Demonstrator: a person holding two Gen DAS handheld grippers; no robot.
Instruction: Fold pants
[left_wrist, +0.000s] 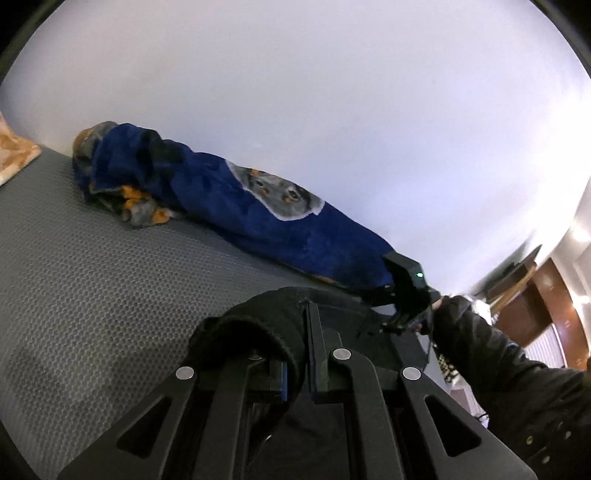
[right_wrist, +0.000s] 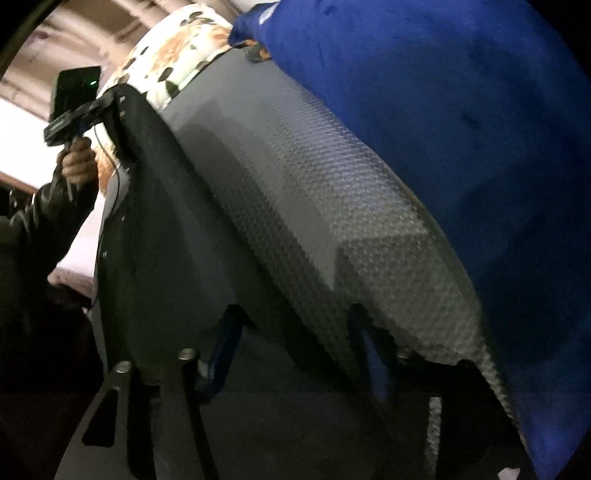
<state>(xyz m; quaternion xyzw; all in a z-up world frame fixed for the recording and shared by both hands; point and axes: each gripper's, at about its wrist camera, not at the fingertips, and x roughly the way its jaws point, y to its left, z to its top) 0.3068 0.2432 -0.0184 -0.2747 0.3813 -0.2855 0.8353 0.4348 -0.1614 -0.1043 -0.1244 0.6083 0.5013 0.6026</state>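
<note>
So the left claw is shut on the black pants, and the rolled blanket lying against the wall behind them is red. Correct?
Not quite. The left claw is indeed shut on the black pants, but the rolled blanket against the wall is blue, with a grey animal print, not red. The left wrist view shows this.

My left wrist view: low over grey mattress (left_wrist: 92, 280), facing wall. Right wrist view: close, steeply downward. Shared: mattress, blue blanket (left_wrist: 258, 218).
</note>
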